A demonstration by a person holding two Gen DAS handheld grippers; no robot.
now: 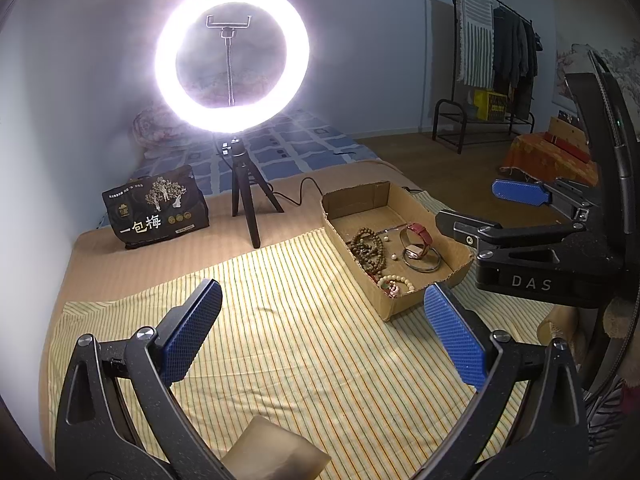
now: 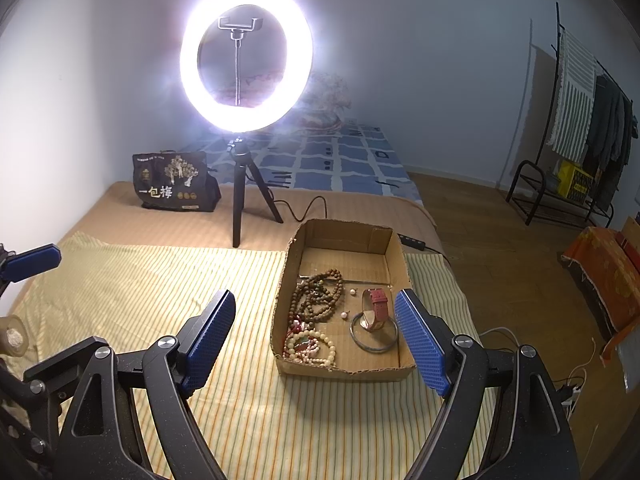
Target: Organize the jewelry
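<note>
**Jewelry gathered in the cardboard tray**

Here the shallow brown cardboard tray (image 2: 400, 256) holds dark wooden bead strands (image 2: 320, 296), a pale bead bracelet (image 2: 316, 346), a red-strapped watch (image 2: 376, 308), a grey metal bangle (image 2: 374, 340) and what look like loose pearls. It lies on yellow striped cloth (image 2: 160, 292). Left gripper (image 1: 320, 332) and right gripper (image 2: 316, 340) hover near, jaws spread wide, empty. The glowing ring light (image 2: 246, 58) stands far behind.

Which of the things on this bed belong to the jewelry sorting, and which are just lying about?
For the job:
shallow cardboard box
long brown wooden bead strand
pale cream bead bracelet
red-strapped wristwatch
plain silver metal bangle
loose pearl beads
left gripper and right gripper, both open

Just lying about:
lit ring light on black tripod
black printed snack bag
yellow striped cloth
</note>
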